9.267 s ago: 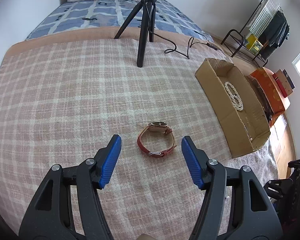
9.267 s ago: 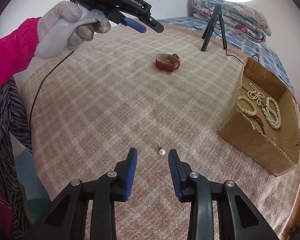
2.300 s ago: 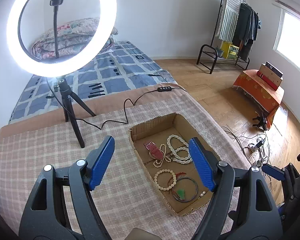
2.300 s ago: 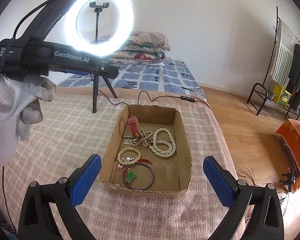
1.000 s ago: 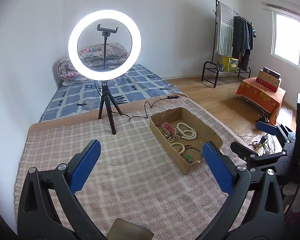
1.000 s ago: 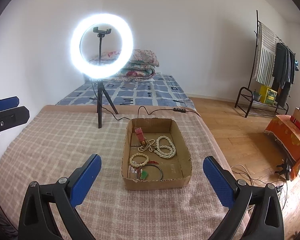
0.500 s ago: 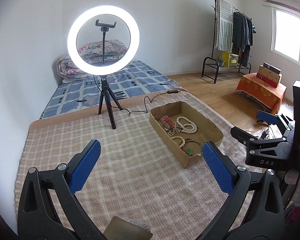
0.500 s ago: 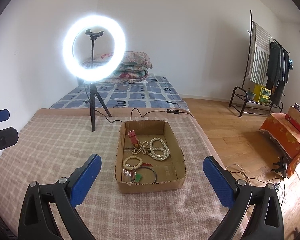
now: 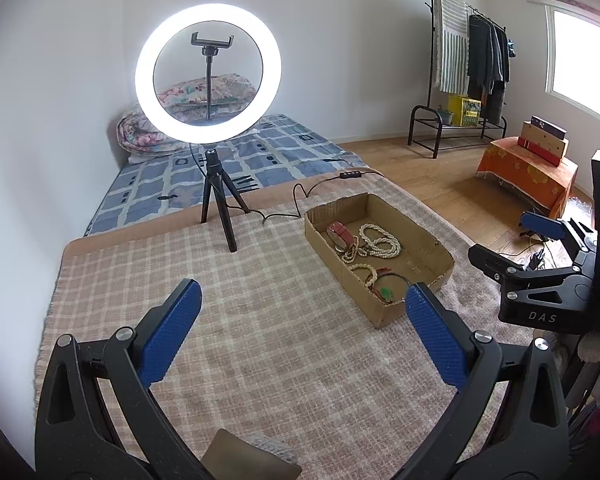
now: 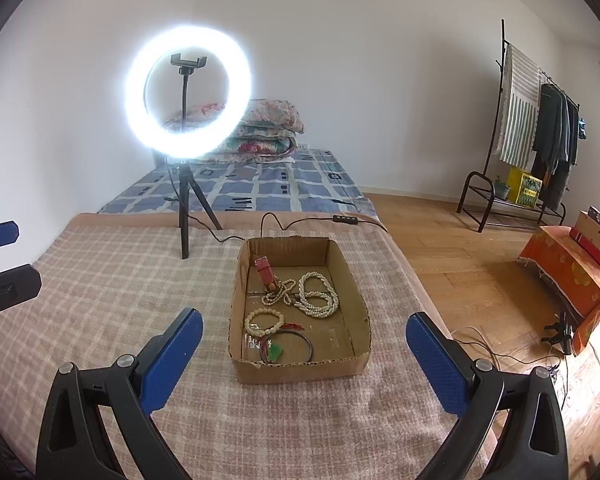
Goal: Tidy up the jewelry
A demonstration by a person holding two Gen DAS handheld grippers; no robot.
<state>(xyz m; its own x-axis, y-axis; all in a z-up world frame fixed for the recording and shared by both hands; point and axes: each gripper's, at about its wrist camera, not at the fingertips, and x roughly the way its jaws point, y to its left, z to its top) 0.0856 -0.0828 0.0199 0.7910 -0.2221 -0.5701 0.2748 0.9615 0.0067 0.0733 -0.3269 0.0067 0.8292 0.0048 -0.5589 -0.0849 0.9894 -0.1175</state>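
A shallow cardboard box (image 10: 300,368) (image 9: 388,308) sits on the checked blanket. Inside lie a red-strap watch (image 10: 265,272) (image 9: 337,233), a pearl necklace (image 10: 318,298) (image 9: 380,240), a bead bracelet (image 10: 264,319) (image 9: 363,272), a dark bangle (image 10: 287,346) and a green pendant (image 10: 275,351) (image 9: 386,293). My right gripper (image 10: 300,344) is held well back from the box, open wide and empty. My left gripper (image 9: 300,312) is also wide open and empty, left of the box. The right gripper's fingers (image 9: 540,226) show at the left wrist view's right edge.
A lit ring light on a black tripod (image 10: 186,208) (image 9: 216,200) stands on the blanket behind the box, its cable (image 10: 300,222) trailing right. Beyond are a mattress (image 10: 252,188), a clothes rack (image 10: 540,140) and an orange-covered stand (image 10: 572,268) on the wood floor.
Both grippers have pulled back and up from the box, staying wide open. The watch and small pearl piece, earlier on the blanket, are gone from it; the watch now lies in the box.
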